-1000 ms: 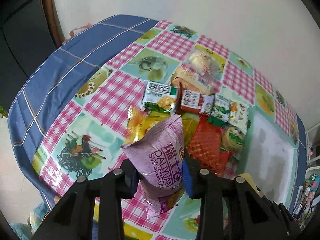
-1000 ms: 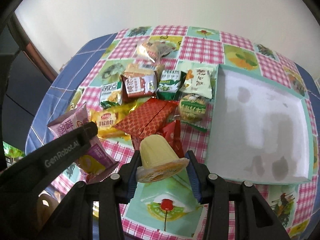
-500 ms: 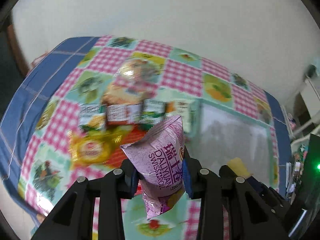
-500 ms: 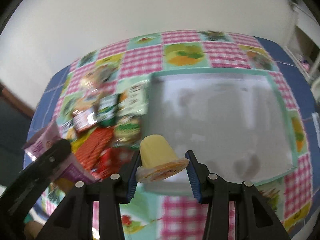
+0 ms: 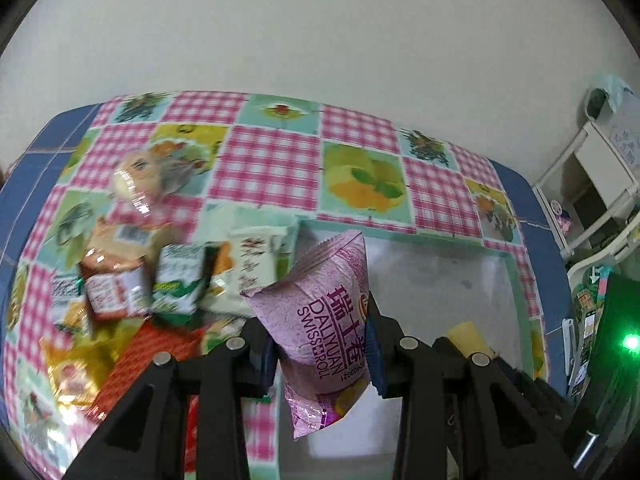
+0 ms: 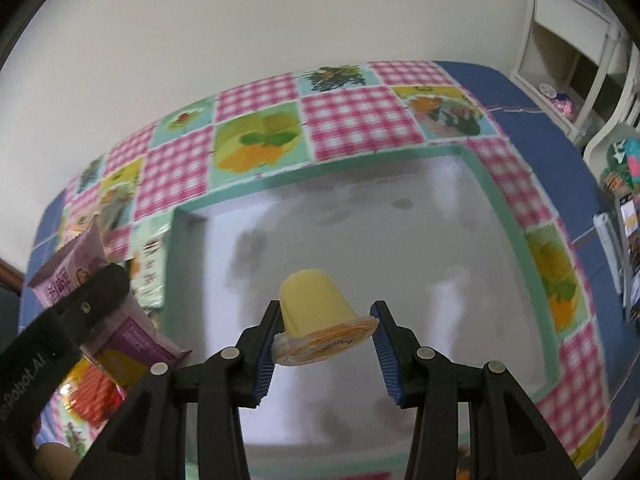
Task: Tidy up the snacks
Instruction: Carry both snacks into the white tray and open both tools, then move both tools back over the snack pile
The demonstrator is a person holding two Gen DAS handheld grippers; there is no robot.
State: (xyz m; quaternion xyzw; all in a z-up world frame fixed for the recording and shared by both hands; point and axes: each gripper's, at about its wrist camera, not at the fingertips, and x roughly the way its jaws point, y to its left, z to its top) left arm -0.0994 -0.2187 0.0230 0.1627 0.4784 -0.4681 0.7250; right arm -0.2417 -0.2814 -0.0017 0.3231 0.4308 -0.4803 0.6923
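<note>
My left gripper [image 5: 322,344] is shut on a purple Swiss roll packet [image 5: 320,312] and holds it in the air over the near left edge of the white tray [image 5: 516,280]. My right gripper [image 6: 325,340] is shut on a yellow jelly cup [image 6: 316,316], lid toward the camera, held above the white tray [image 6: 508,208] with its green rim. The left gripper and the purple packet [image 6: 64,276] show at the left of the right wrist view. A pile of snack packets [image 5: 176,276] lies on the tablecloth left of the tray.
The checked fruit-pattern tablecloth [image 5: 272,160] covers the table, with a blue border [image 6: 532,120] toward the right. A white wall stands behind. White furniture [image 6: 572,40] stands at the far right. A dark device with a green light [image 5: 630,342] is at the right.
Both grippers have swung right, from over the snack pile to over the white tray, each still holding its item.
</note>
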